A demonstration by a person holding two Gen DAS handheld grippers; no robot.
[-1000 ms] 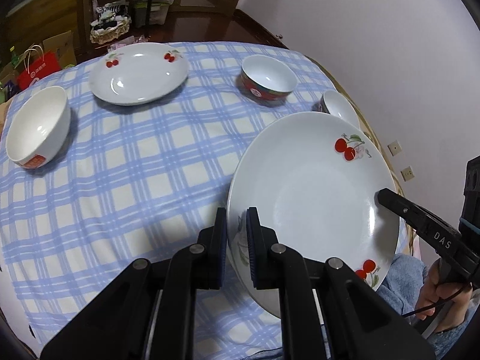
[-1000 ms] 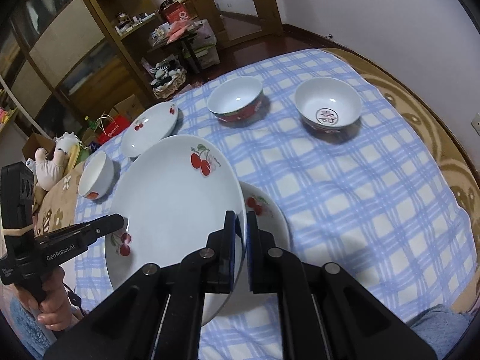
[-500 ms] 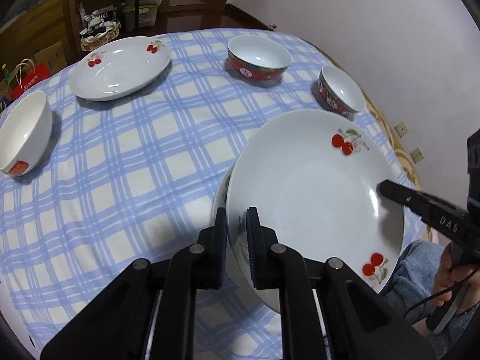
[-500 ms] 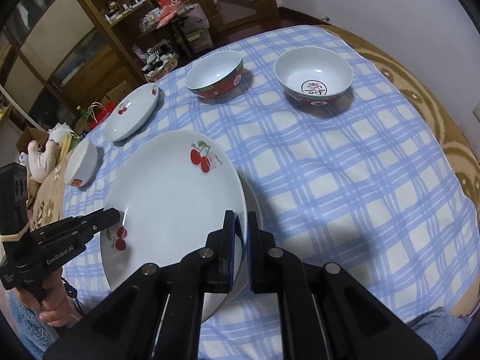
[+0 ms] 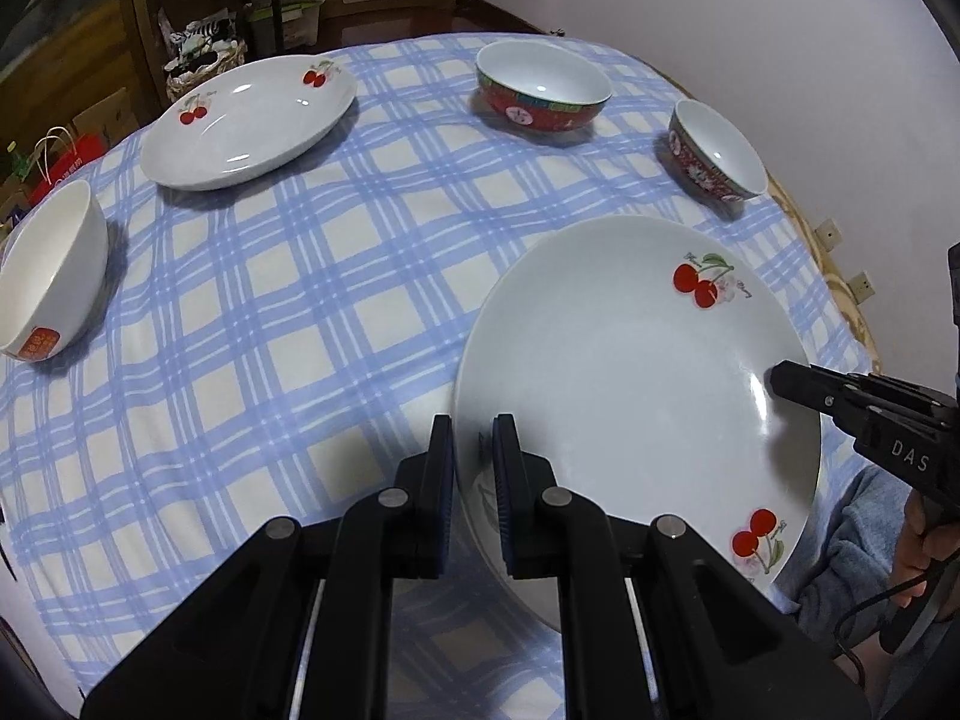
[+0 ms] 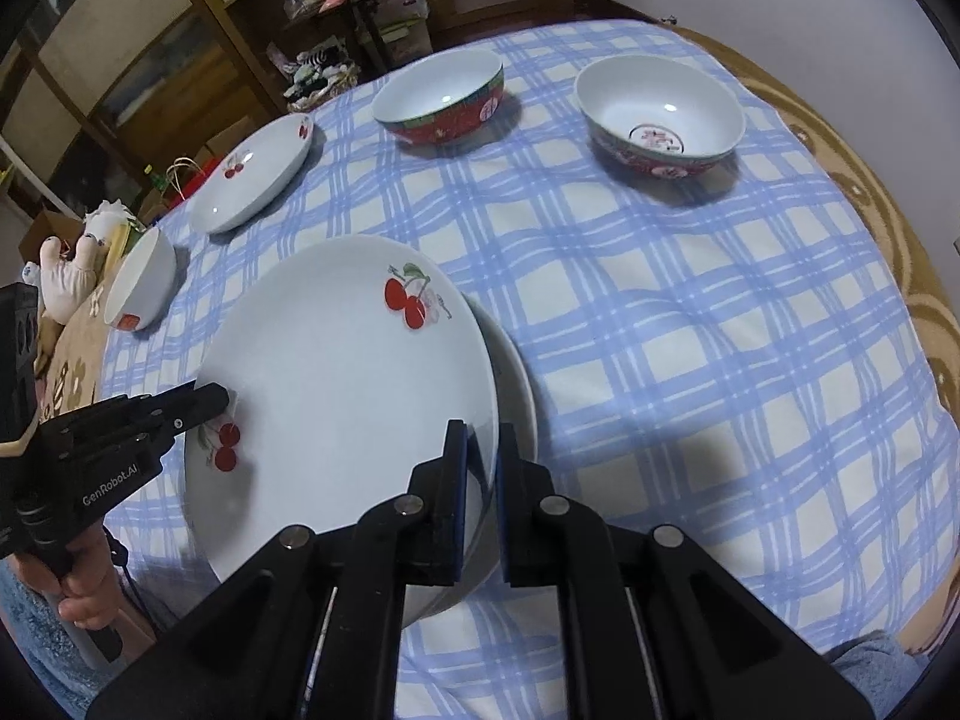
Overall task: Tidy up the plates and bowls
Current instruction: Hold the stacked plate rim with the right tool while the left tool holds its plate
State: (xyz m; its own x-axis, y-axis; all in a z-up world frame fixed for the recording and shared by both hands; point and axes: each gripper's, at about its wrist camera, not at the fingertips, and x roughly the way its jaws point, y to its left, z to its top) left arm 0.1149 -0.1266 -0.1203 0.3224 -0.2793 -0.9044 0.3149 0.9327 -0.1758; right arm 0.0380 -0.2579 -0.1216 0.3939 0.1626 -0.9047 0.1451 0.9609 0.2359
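A large white cherry plate (image 5: pixel 630 372) is held by both grippers at opposite rims. My left gripper (image 5: pixel 474 450) is shut on its near-left rim. My right gripper (image 6: pixel 483 462) is shut on its right rim and shows in the left wrist view (image 5: pixel 780 375). The plate (image 6: pixel 336 384) sits over a second plate (image 6: pixel 516 384) whose edge peeks out on the right. Another cherry plate (image 5: pixel 249 120) lies at the far left. A red bowl (image 5: pixel 540 93), a patterned bowl (image 5: pixel 714 150) and a white bowl (image 5: pixel 51 276) stand on the checked tablecloth (image 5: pixel 288 312).
The round table's edge (image 6: pixel 900 240) runs along the right. Shelves and clutter (image 6: pixel 336 12) stand beyond the table's far side. A soft toy (image 6: pixel 72 270) lies at the left. The person's hand (image 6: pixel 84 594) grips the left tool.
Both grippers have lowered the big plate toward the table and onto the plate beneath it. The second plate is now almost covered. The bowls and far plate have not moved.
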